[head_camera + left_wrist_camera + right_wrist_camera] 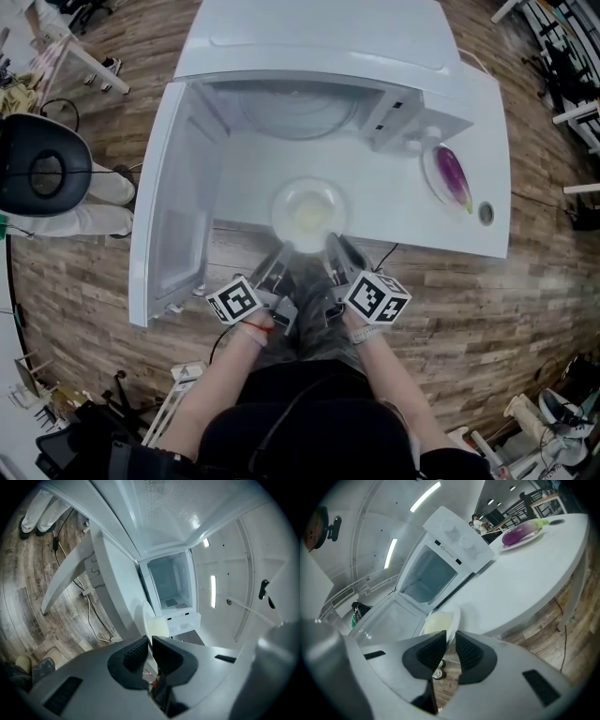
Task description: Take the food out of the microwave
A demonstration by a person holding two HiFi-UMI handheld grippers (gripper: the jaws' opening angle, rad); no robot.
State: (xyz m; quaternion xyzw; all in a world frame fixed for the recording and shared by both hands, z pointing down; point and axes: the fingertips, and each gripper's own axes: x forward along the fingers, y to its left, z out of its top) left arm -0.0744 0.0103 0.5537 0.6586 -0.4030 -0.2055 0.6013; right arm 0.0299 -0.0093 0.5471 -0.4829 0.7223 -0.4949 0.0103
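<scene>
A white plate (307, 211) of pale yellow food sits over the front edge of the white table (394, 211), just outside the open microwave (309, 56). My left gripper (281, 258) is shut on the plate's near-left rim. The right gripper (333, 246) is shut on its near-right rim. In the left gripper view the plate (152, 620) shows edge-on between the left gripper's (150, 646) black pads. The right gripper view has the plate (439, 620) ahead of the right gripper (451, 641), whose jaws pinch the rim. Whether the plate rests on the table I cannot tell.
The microwave door (173, 206) hangs open to the left, past the table edge. A second plate with a purple eggplant (453, 175) lies at the table's right, with a small round object (486, 214) near it. A black chair (42, 169) and someone's legs (94, 202) are at the left.
</scene>
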